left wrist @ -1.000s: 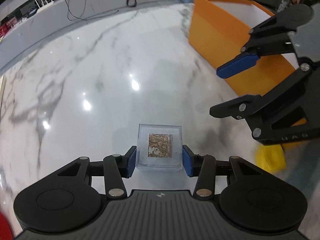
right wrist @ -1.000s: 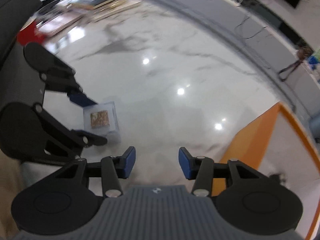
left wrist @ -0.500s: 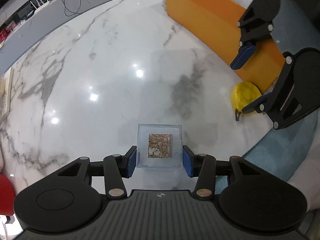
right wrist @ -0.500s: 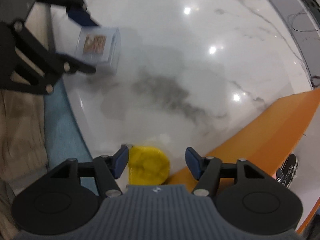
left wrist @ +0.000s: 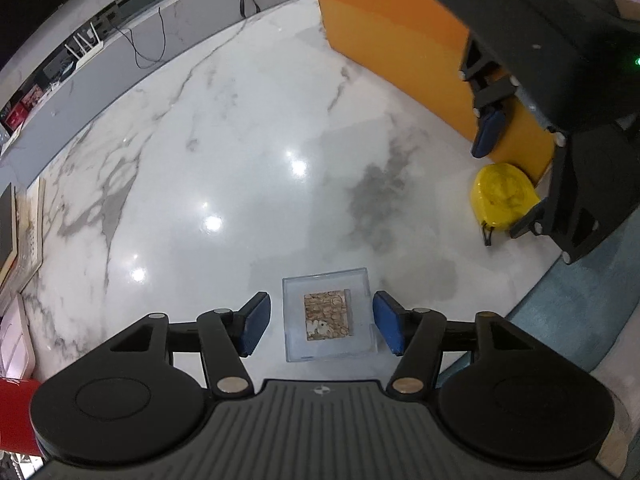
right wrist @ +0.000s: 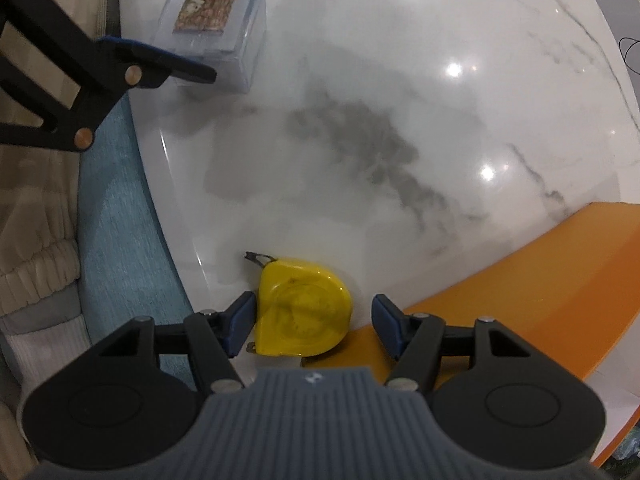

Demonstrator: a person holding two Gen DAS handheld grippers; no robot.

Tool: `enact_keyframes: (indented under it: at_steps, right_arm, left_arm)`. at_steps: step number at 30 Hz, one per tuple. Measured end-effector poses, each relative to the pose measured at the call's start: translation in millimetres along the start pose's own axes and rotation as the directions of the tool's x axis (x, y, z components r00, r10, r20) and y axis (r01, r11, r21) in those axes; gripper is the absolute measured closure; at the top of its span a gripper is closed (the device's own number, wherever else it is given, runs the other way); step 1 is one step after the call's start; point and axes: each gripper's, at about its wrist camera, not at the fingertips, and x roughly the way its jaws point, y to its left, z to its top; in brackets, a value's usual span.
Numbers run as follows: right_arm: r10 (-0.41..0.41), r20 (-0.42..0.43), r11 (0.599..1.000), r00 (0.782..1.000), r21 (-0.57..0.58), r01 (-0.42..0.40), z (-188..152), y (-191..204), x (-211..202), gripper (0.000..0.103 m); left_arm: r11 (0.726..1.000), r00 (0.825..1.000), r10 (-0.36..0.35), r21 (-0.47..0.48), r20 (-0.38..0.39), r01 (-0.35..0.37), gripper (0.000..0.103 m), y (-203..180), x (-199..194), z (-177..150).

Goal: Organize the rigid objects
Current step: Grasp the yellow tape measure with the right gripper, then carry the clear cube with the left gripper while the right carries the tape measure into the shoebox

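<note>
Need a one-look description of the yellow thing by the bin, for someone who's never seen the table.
Find the tall orange bin on the white marble table. At its near corner, by the table edge, lies the yellow tape measure: flat, rounded, metal hook sticking out, unlike the clear square box farther along.

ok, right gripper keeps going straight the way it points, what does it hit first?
Most likely the yellow tape measure, lying on the marble table between the fingers of the right gripper, which points down at it. The left pad looks close to its side; the right pad stands clear. Depth is unclear.
</note>
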Motion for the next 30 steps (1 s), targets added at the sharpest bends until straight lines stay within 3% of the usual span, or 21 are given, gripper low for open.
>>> enact_keyframes:
  at_steps: [3,7,17,24,30]
  right_arm:
    - [0.013,0.006,1.0,1.0,0.0,-0.013,-1,-3,1,0.044]
    - [0.045,0.011,0.999,0.999,0.018,-0.045,-1,-11,1,0.051]
    - [-0.003,0.118,0.998,0.993,0.065,-0.004,-11,-8,-16,0.052]
    - [-0.057,0.243,0.994,0.968,0.104,0.033,-20,-5,-54,0.052]
    - [-0.127,0.353,0.983,0.927,0.171,0.07,-30,-5,-91,0.052]
  left_arm:
    - [1.0,1.0,-0.019,-0.011,-0.02,0.019,0.034,3,6,2]
    - [0.998,0.996,-0.056,-0.017,-0.069,0.055,0.047,4,13,1]
    - [0.998,0.998,-0.045,-0.056,-0.049,0.042,0.048,6,2,4]
    - [0.999,1.0,-0.015,-0.044,-0.012,0.014,0.048,6,-20,17]
    - [0.999,0.998,0.014,-0.042,0.054,-0.012,0.048,4,-47,38]
